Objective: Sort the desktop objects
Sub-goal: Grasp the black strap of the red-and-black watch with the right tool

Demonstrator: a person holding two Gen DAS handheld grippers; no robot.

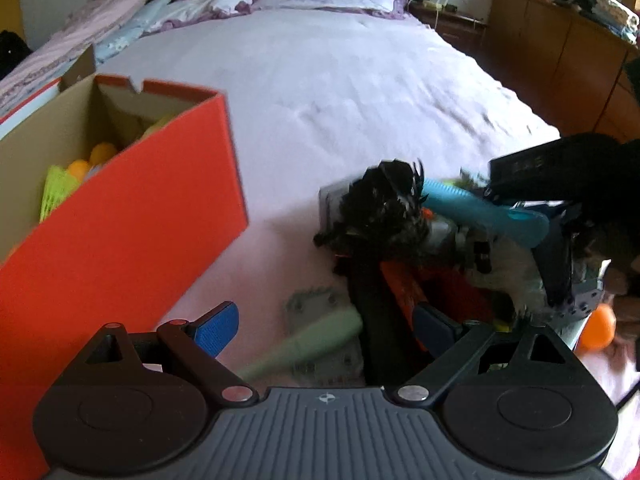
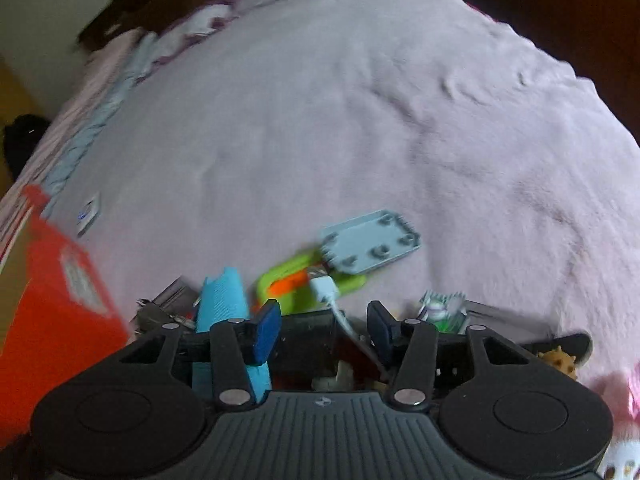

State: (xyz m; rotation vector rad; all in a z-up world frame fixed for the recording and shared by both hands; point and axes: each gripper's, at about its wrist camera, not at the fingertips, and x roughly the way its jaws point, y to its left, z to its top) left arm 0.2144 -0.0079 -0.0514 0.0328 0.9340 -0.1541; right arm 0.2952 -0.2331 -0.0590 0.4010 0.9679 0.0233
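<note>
Both grippers over the pile on the bed (image 1: 320, 80)
Left gripper (image 1: 326, 328) fingers spread wide, empty; right gripper (image 2: 324, 330) fingers parted, empty. Orange box (image 1: 132, 216) sits left.

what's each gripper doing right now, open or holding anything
Left gripper: open, holding nothing, above the pale green bat.
Right gripper: open, holding nothing, over the pile beside the blue brush.

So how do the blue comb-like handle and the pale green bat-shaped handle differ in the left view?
The ridged blue handle lies raised on top of the clutter pile; the smooth pale green bat-shaped handle lies low on the bedspread, across a grey plate. Blue is near the right gripper, green between the open left gripper's fingers. Both are slanted.
</note>
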